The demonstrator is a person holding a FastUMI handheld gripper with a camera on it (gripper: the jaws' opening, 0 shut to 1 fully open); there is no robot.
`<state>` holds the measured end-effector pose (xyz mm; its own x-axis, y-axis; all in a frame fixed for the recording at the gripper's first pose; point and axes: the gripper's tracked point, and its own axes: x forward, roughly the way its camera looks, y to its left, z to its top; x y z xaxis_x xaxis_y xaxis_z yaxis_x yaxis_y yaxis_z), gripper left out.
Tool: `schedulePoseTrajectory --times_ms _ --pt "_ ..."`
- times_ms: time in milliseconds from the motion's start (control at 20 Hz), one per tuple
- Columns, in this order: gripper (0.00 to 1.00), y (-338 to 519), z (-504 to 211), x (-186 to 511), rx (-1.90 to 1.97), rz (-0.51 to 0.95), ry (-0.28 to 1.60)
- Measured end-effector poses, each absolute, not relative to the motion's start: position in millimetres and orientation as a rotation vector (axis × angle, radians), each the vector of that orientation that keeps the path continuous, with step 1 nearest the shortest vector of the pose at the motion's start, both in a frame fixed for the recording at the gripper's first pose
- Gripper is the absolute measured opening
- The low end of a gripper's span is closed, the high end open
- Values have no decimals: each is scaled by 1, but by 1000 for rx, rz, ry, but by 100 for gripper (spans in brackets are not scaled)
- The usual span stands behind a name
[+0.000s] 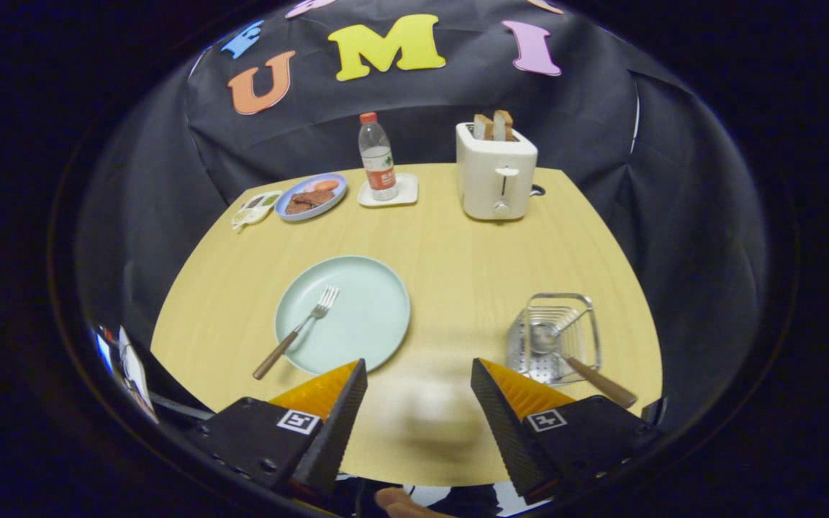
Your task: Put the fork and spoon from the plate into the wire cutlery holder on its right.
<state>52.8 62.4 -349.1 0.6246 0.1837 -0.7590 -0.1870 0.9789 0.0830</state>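
A hand-held gripper point(419, 378) hangs over the near edge of a pale wooden table point(458, 244), its two orange-faced fingers point(342, 392) spread wide apart with nothing between them but bare tabletop; the jaws are plainly open and empty. The spoon point(573, 356) already rests in the wire cutlery holder point(555, 338), bowl down in the basket and brown handle leaning out over the near right rim, just beyond the right finger; by that evidence half the job looks done. The fork point(299, 329) remains on the light green plate point(364, 324), which sits just ahead of the left finger; the fork lies on the plate's left part, tines pointing away and to the right, its wooden handle running back and to the left, overhanging the plate's rim above the table. The fork's long axis thus runs on a diagonal, from far right to near left, and the whole piece lies ahead and to the left of the open fingers, nearer the left finger than the right; the holder stands well apart from it on the opposite side. The likely next move is a reach forward and leftward, the fingers turned to straddle that diagonal across the handle, where it stands clear of the plate. Farther off stand a white toaster point(495, 176) with bread, a water bottle point(377, 155) on a small tray, and a blue plate of food point(311, 196); none lies in the way.
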Motion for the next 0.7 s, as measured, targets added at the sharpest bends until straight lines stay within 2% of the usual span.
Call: schedulePoseTrajectory --times_ms 50,100,150,350,550,650,700 --pt "91 77 -356 52 5 212 886" --pt "98 90 -362 51 12 213 902" --pt "99 105 -367 50 20 217 918" --pt "97 152 -385 56 58 192 935" --pt "97 186 -402 68 120 95 948" --pt "94 203 -408 77 136 70 939" --pt "89 210 -412 80 143 64 940"
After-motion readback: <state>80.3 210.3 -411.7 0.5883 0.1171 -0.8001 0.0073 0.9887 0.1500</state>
